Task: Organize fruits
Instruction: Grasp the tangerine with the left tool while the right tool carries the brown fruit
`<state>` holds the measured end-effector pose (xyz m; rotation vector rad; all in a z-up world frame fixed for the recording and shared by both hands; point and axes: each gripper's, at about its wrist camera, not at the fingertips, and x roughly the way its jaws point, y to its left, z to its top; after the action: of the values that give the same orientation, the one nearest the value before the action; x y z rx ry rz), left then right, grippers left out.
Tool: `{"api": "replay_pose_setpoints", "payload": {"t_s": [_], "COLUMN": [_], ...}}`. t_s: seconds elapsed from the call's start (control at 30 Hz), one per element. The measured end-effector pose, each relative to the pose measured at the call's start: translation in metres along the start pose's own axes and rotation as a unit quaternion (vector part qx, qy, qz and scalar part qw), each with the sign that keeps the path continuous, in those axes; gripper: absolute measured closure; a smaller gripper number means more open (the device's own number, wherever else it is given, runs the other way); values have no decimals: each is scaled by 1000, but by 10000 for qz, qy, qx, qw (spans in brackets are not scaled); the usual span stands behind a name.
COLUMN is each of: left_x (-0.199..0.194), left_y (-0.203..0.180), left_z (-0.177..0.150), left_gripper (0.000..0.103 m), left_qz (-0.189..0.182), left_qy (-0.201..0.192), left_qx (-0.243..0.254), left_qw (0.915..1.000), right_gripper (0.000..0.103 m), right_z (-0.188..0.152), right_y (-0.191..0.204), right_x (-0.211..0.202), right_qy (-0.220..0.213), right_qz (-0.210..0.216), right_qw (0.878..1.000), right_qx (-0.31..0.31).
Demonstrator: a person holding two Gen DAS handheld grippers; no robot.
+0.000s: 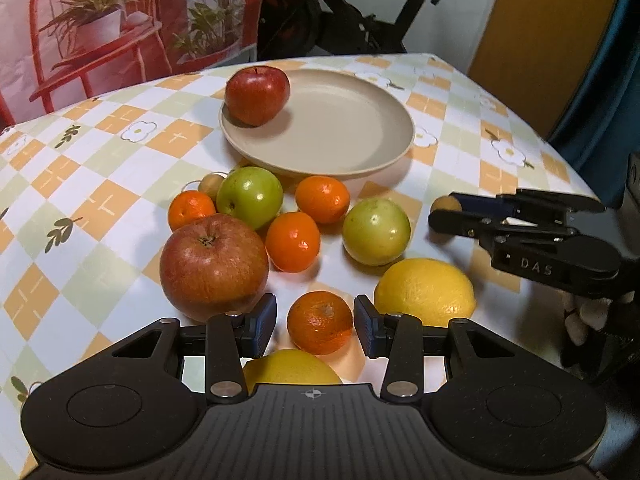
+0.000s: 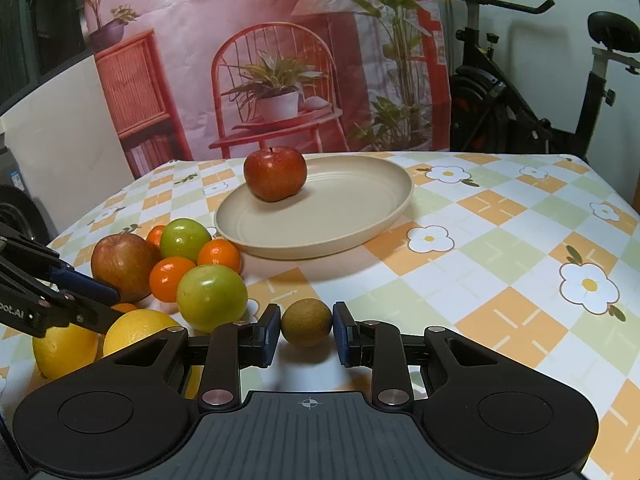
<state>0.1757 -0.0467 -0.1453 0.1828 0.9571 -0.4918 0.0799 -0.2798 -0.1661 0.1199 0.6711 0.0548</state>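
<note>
Fruit pile on a checked tablecloth (image 2: 500, 240), with a beige plate (image 2: 360, 216) behind it carrying one red apple (image 2: 275, 174). The right gripper (image 2: 306, 330) is clamped on a small brown fruit (image 2: 306, 322) (both pads touch its sides), just beside a green apple (image 2: 212, 296). The left gripper (image 1: 315, 326) stands with its fingers apart around a mandarin (image 1: 320, 322), a gap on either side; a large reddish apple (image 1: 214, 266) crowds its left finger and a lemon (image 1: 426, 292) its right. A second lemon (image 1: 292, 368) lies partly under the gripper body. Only the left wrist view shows a second small brown fruit (image 1: 212, 185) behind the pile; the right wrist view alone shows the exercise bike (image 2: 540, 92) in full.
</note>
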Motion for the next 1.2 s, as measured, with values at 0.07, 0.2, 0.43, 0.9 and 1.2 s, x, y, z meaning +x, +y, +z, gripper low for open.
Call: {"api": "replay_pose_setpoints", "payload": {"t_s": [0.07,0.2,0.43,0.9,1.2], "left_x": [2,6,11,-28,-52], "left_y": [0,-3,-6,-4,3], "left_z": [1,3,0,20,57], "left_gripper": [59,59,63,64,64], "left_qz": [6,26,50,-13,128], "left_qy": [78,154,202,-602,-1345], "left_qx": [83,212,304,133,-148], "left_qw": [9999,9997,9993,9981,9907], "right_gripper": [77,77,77,77,77], "right_z": [0,0,0,6,59], "right_y": [0,0,0,3,8], "right_x": [0,0,1,-8,-26], "right_qy": [4,10,6,-188,-685], "right_qz": [-1,0,1,24,107], "right_qw": [10000,10000,10000,9998,9970], "right_qx": [-1,2,2,-4,-336]}}
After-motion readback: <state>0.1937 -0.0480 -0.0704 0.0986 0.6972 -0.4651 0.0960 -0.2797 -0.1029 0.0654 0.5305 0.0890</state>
